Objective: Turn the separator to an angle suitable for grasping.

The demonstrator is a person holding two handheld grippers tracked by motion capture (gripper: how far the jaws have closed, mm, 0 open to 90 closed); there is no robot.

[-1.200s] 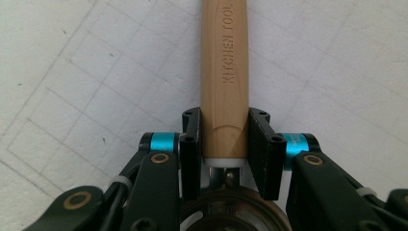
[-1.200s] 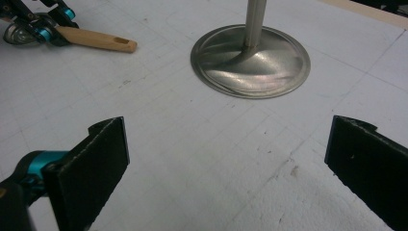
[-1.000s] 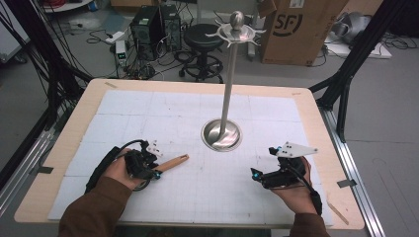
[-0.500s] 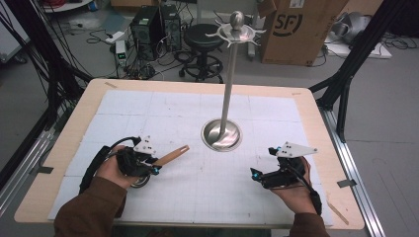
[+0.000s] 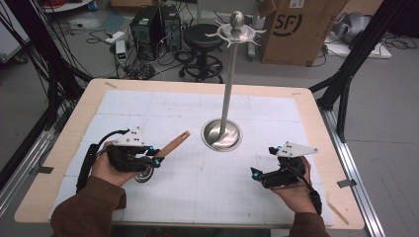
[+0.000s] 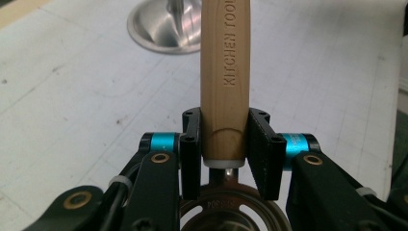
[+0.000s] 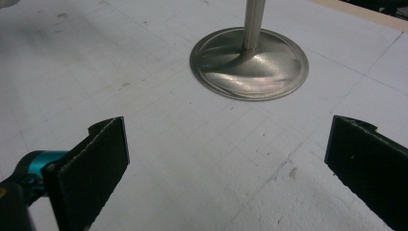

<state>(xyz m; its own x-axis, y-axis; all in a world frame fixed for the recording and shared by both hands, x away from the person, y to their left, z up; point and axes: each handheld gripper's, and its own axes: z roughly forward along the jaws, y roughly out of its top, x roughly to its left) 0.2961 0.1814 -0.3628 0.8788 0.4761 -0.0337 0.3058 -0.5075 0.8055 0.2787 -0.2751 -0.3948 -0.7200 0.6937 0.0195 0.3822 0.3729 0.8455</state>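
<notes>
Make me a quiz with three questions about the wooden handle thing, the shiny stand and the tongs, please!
1. Where is the metal stand?
A. on the white mat, between the two hands and farther back
B. on the floor by the stool
C. lying flat at the table's edge

2. What colour is the utensil's handle?
A. blue
B. light wood
C. black

3. What are the left tongs doing?
A. standing wide open over the bare mat
B. gripping the stand's pole
C. shut on the wooden handle

Answers:
1. A, since its round base sits on the mat with the pole upright.
2. B, since the grain shows, with KITCHEN TOOL letters pressed in.
3. C, since both pads press the handle's sides; the right tongs are the open ones.
</notes>
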